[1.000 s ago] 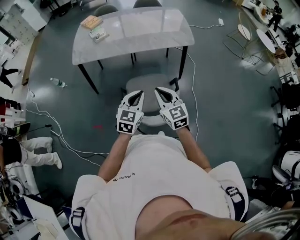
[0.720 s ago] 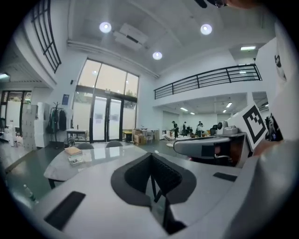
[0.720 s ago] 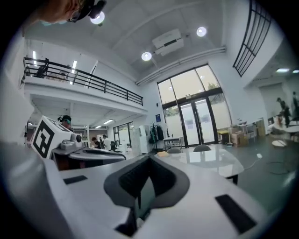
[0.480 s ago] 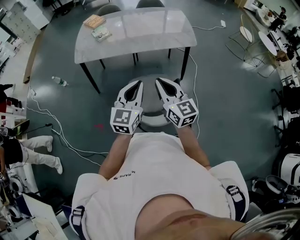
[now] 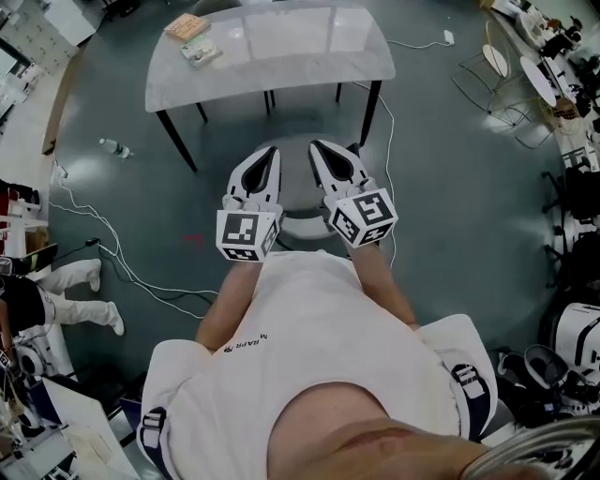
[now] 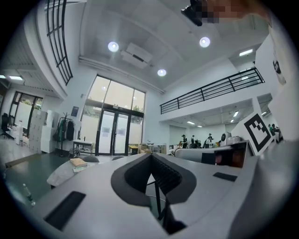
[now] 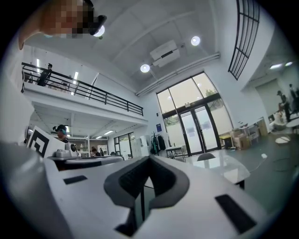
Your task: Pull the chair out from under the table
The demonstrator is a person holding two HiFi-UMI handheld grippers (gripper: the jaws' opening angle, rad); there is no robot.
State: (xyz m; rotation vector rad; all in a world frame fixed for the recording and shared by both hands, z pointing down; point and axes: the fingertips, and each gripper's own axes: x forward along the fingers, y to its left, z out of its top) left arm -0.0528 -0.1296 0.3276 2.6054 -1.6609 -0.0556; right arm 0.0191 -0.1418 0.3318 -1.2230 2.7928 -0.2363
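The grey chair [image 5: 298,187] stands on the floor just in front of the white-topped table [image 5: 281,52], its seat showing between my two grippers and its curved back [image 5: 302,229] nearest to me. My left gripper [image 5: 271,151] is held above the seat's left side, shut with nothing in it. My right gripper [image 5: 317,145] hovers over the right side, also shut and empty. Neither touches the chair. In the left gripper view the closed left gripper [image 6: 150,156] points level at the table [image 6: 63,172]. The right gripper [image 7: 149,158] likewise looks over the table [image 7: 226,170].
Two books [image 5: 187,26] lie on the table's far left corner. A water bottle [image 5: 114,148] and cables [image 5: 112,267] are on the floor at left, another cable [image 5: 384,127] by the right table leg. Wire chairs [image 5: 497,75] stand far right. Someone's legs [image 5: 70,281] are at left.
Both grippers have risen from beside the chair's back and tilted up to level, still shut. The chair and the table stay where they were.
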